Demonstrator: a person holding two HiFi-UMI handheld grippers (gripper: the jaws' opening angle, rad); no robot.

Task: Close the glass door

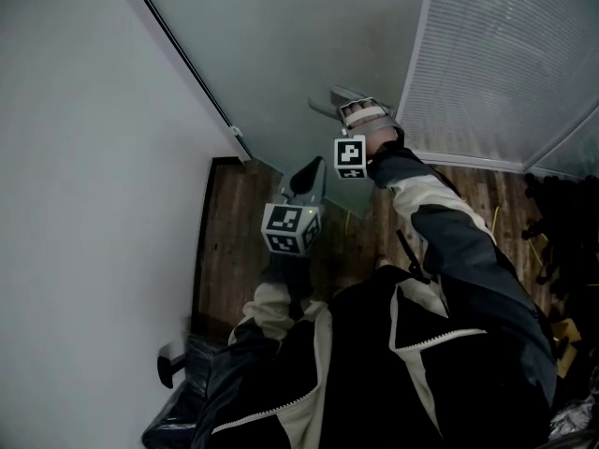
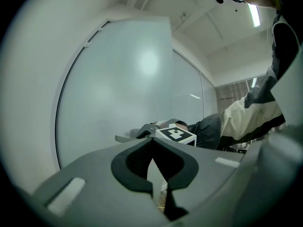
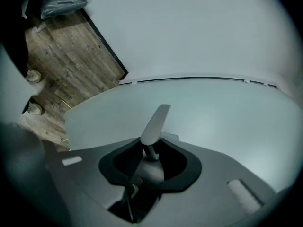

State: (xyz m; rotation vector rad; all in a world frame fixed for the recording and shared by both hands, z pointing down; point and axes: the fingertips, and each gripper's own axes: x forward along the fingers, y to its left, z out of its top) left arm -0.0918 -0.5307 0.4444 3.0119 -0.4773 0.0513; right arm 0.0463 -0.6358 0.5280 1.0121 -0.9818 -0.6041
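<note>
White wall [image 1: 84,157] at left; the frosted glass door [image 1: 281,45] runs from it to a blinds panel [image 1: 505,64], above wood floor [image 1: 239,223]. Left gripper [image 2: 151,141] points at the door, jaws meeting at the tips, holding nothing. Further right, the right gripper [image 3: 151,148] is clamped on the door's handle [image 3: 154,124].

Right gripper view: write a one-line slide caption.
The right gripper clamps the grey metal lever handle of the frosted glass door, with the brown wood-plank floor beyond.
</note>
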